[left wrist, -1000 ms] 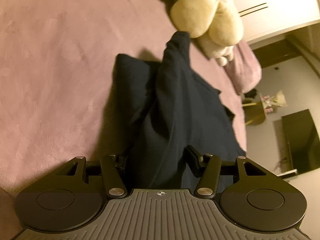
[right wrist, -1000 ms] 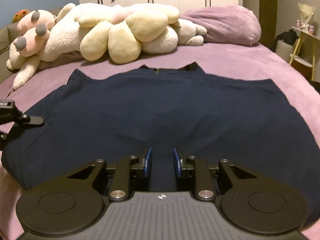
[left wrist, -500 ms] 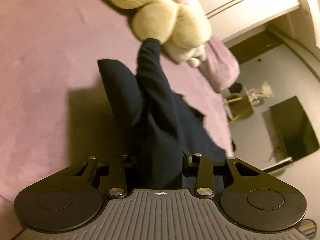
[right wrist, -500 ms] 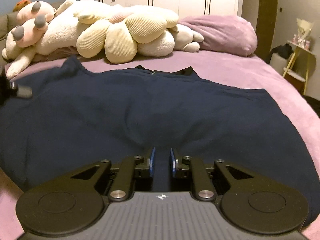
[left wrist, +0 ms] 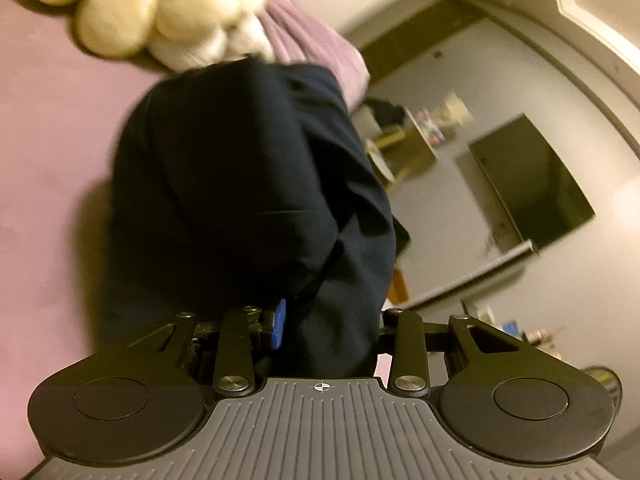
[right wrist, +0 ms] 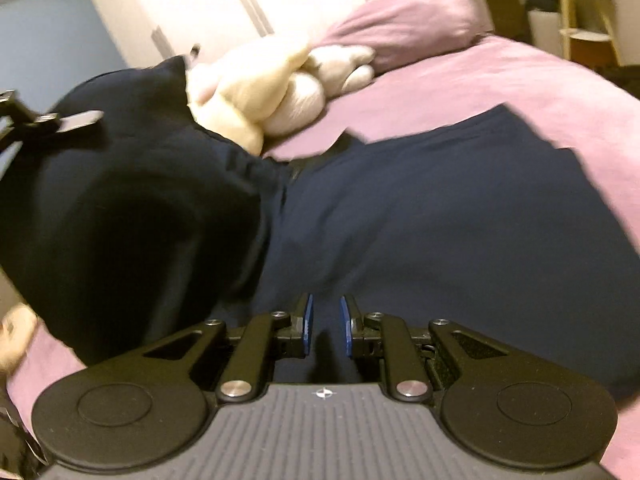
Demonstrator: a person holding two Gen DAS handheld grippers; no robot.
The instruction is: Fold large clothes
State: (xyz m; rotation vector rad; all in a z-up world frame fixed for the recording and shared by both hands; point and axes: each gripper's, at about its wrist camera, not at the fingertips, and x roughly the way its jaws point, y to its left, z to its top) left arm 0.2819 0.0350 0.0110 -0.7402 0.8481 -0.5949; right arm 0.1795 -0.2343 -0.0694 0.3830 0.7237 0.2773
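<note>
A large dark navy garment (right wrist: 460,216) lies on the pink bed (right wrist: 500,80). My left gripper (left wrist: 328,324) is shut on a bunch of its cloth (left wrist: 248,184) and holds that side lifted off the bed; the raised fold (right wrist: 132,220) fills the left of the right wrist view, with the left gripper's finger (right wrist: 52,122) at its top. My right gripper (right wrist: 325,326) grips the garment's near edge, its blue pads a narrow gap apart with cloth between them.
Cream and white plush toys (right wrist: 272,84) lie at the head of the bed beside a pink pillow (right wrist: 404,24). White wardrobes (right wrist: 256,4) stand behind. A side table (left wrist: 404,148) and a dark TV screen (left wrist: 528,180) are past the bed's edge.
My left gripper has lifted its side of the garment up off the bed and swung it over toward the right. My right gripper has kept its hold on the near edge.
</note>
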